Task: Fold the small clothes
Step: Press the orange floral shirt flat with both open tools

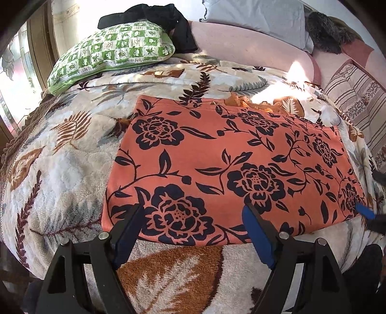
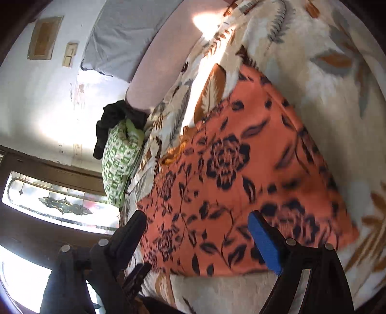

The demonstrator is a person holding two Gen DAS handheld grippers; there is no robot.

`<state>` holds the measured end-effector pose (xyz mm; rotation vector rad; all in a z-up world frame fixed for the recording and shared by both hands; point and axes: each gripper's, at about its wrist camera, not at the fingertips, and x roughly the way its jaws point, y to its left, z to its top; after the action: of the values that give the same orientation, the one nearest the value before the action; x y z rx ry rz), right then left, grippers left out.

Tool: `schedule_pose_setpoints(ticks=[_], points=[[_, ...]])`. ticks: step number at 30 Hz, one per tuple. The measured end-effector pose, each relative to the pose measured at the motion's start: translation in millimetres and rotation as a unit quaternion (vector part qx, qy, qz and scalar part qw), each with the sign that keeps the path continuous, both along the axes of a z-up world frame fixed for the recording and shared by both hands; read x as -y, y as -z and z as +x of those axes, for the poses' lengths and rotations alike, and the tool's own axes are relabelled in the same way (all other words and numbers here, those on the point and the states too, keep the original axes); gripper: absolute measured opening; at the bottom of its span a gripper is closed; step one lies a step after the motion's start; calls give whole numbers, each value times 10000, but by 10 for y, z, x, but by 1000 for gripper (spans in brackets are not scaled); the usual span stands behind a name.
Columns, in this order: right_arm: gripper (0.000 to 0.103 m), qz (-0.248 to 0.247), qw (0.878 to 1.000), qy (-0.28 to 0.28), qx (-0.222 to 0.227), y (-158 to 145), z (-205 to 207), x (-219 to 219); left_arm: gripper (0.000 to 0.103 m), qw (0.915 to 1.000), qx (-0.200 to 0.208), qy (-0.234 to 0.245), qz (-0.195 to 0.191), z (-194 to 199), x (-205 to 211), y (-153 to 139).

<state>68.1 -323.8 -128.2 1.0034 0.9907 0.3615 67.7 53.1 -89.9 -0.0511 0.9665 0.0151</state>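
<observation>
An orange garment with dark floral print [image 1: 217, 164] lies flat as a rectangle on the fleecy leaf-patterned blanket [image 1: 60, 154]. My left gripper [image 1: 193, 212] is open, its fingertips hovering over the garment's near edge with nothing between them. At the garment's right corner one blue pad [image 1: 364, 210] of the other gripper shows. In the right wrist view, which is tilted and blurred, the same garment [image 2: 229, 181] fills the middle. My right gripper [image 2: 196, 217] stands open over its near end with nothing held.
A green checked pillow [image 1: 111, 50] with dark clothing [image 1: 154, 17] on it lies at the far left. A pink bolster [image 1: 241, 46], a grey pillow [image 1: 255, 14] and a striped cushion [image 1: 357, 96] line the back. Orange lace [image 1: 253, 102] peeks out past the garment's far edge.
</observation>
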Motion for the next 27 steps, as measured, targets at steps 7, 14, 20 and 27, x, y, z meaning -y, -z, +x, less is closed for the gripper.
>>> schedule_pose_setpoints(ticks=[7,14,20,27], points=[[88,316,9974,463,-455,408,-476,150,83,9999,43,91,71,-104,77,-99],[88,715,9909,1030,-486,474,-454,394,83,9999,9,93,50,-92,112,-112],[88,1165,9779,1638,-567,555,-502,604,83,9998,-37,168,90,68,221,-48],[89,1030,9810,1615,-324,453,-211,641,83,9996,98,222,158,351,394,-50]])
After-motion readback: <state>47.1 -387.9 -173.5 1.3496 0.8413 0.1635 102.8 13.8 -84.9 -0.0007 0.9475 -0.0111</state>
